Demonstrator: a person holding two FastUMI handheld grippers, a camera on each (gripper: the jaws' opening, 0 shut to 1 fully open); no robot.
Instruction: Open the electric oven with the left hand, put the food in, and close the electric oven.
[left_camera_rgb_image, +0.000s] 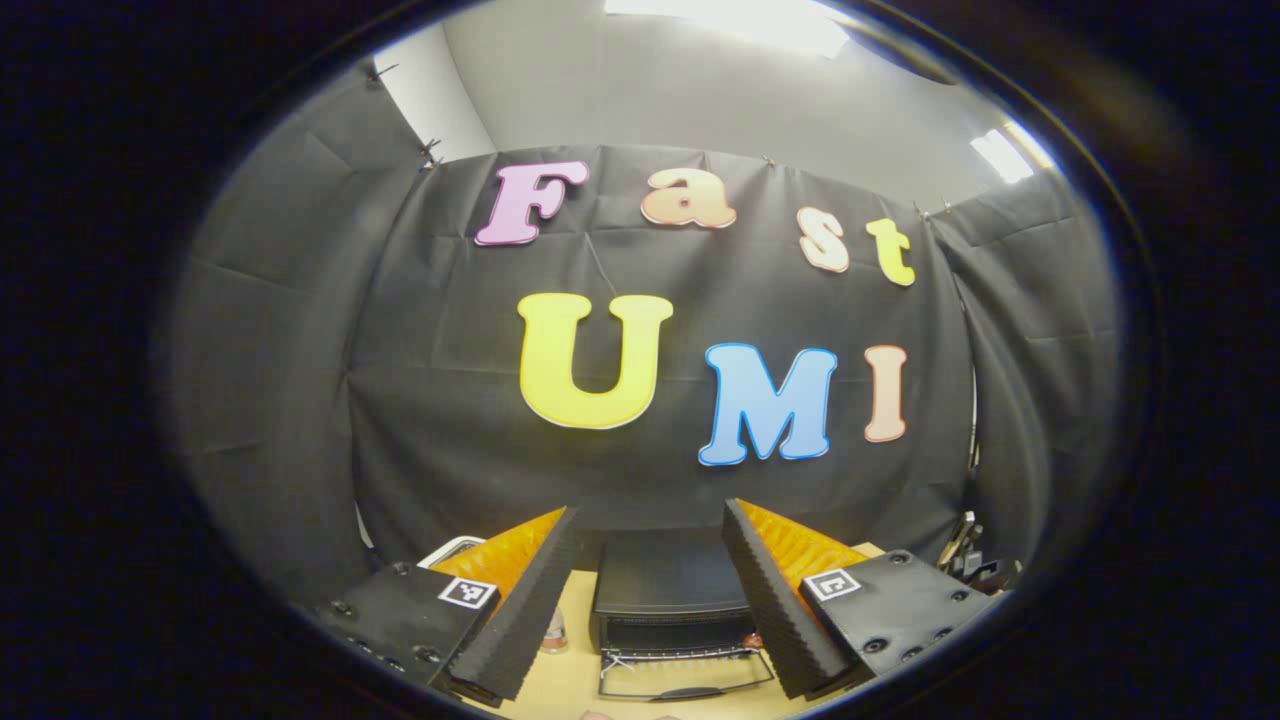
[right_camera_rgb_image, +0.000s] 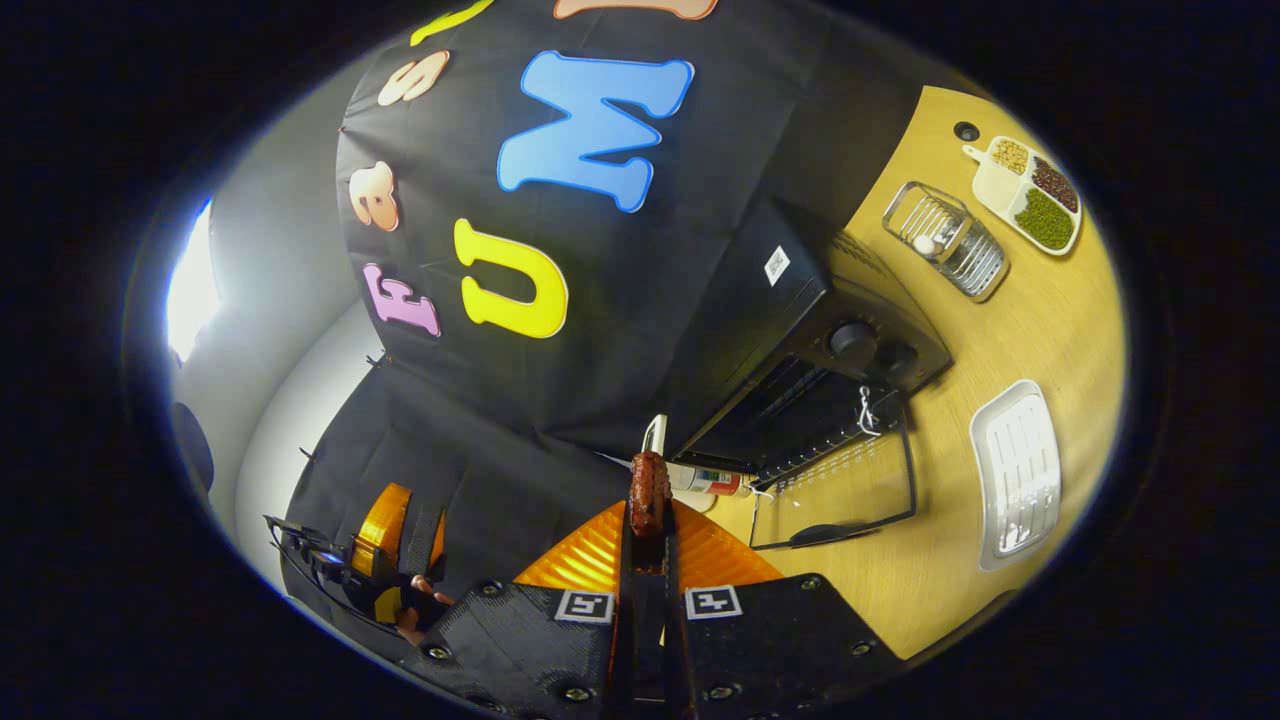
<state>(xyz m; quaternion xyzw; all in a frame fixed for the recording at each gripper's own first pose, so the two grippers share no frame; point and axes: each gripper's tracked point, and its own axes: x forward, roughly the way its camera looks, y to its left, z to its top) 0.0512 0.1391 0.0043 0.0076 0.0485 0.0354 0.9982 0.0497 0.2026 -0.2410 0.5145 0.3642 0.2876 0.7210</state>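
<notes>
on the desk: black electric oven (right_camera_rgb_image: 800, 340) standing against the booth wall, door (right_camera_rgb_image: 835, 485) dropped flat onto the desk (right_camera_rgb_image: 1000, 330), handle at the front edge.
oven mouth: open, wire rack visible inside; in the left gripper view, oven (left_camera_rgb_image: 670, 590) straight ahead and below, door (left_camera_rgb_image: 685, 675) lying open toward the camera.
open room: bare wood in front of the door and to the side of the oven toward the tray; left of the oven, tight against a bottle (right_camera_rgb_image: 700, 480) lying near the door's corner.
edges: back of the oven near the cloth wall; door rim a thin dark frame with glass showing the desk through it.
white ridged tray (right_camera_rgb_image: 1015, 470): flat on the desk, just beside the open door, apart from it.
wire basket (right_camera_rgb_image: 945, 240): farther along the desk, past the oven, near a divided dish of beans (right_camera_rgb_image: 1035, 190).
left claw (left_camera_rgb_image: 650, 600): released, fingers spread wide, nothing between them, raised above the desk, oven framed in the gap.
right claw (right_camera_rgb_image: 650, 510): clenched on the food, fingers nearly together.
food (right_camera_rgb_image: 650, 485): brown sausage-like piece pinched at the fingertips, held in the air short of the oven mouth, outside the oven.
other claw (right_camera_rgb_image: 385, 555): in the right gripper view, far off at lower left, held by a hand (right_camera_rgb_image: 415, 610).
</notes>
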